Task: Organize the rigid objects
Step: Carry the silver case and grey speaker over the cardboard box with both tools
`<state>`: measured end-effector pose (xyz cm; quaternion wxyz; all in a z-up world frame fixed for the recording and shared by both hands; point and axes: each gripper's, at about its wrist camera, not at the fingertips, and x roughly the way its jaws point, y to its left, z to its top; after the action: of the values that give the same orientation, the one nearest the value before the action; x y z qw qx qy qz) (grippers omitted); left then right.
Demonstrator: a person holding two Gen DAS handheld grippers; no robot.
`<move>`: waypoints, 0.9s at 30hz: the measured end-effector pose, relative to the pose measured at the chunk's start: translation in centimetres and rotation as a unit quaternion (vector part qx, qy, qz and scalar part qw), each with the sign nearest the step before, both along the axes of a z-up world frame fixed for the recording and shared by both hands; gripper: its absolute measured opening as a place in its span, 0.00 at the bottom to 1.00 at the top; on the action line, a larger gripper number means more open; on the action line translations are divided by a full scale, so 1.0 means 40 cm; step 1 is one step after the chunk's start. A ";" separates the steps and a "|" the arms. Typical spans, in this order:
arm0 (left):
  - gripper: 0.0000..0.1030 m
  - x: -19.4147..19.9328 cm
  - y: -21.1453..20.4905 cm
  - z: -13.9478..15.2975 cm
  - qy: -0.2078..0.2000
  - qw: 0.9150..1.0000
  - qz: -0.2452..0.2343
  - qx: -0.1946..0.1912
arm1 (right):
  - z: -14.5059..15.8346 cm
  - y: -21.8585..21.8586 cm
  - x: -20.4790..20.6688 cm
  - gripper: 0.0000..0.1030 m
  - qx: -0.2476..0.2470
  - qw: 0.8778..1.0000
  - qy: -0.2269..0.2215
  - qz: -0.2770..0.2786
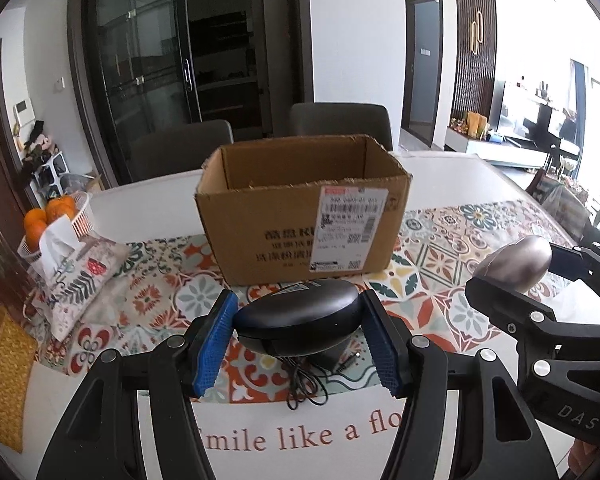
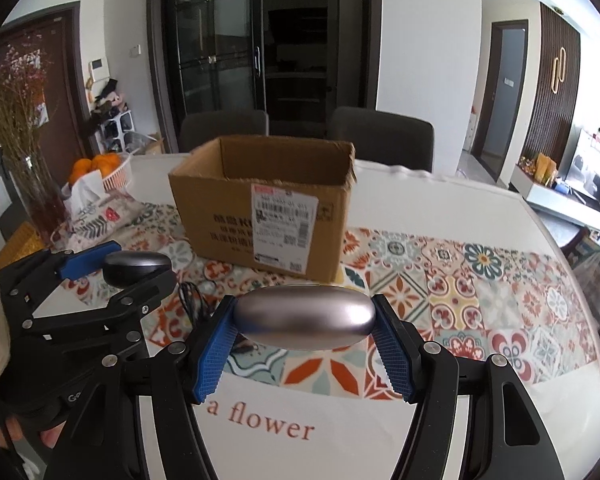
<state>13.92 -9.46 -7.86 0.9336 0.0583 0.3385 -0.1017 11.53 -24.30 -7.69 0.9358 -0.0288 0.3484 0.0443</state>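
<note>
My left gripper [image 1: 298, 316] is shut on a black oval case [image 1: 296, 314] and holds it above the patterned mat, in front of an open cardboard box [image 1: 304, 208]. My right gripper [image 2: 304, 320] is shut on a silver oval case [image 2: 306, 318], held off the table to the right of the box front [image 2: 260, 212]. The silver case also shows in the left wrist view [image 1: 516, 262], the black case in the right wrist view [image 2: 136, 266]. The box's inside floor is hidden.
A black charger with its cable [image 1: 320, 372] lies on the mat under the black case. A tissue pouch [image 1: 76, 276] and a basket of oranges [image 1: 56, 216] sit at the left, with a vase of dried flowers [image 2: 24, 168]. Two chairs [image 1: 340, 124] stand behind the table.
</note>
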 end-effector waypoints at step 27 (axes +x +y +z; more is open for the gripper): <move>0.60 0.130 0.088 0.126 -0.025 0.999 0.004 -0.030 | 0.111 0.087 0.109 0.64 0.008 0.998 -0.062 0.008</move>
<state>19.12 -5.94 -2.84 0.9437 0.0313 0.3118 -0.1064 15.88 -20.81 -3.24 0.9554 -0.0268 0.2893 0.0531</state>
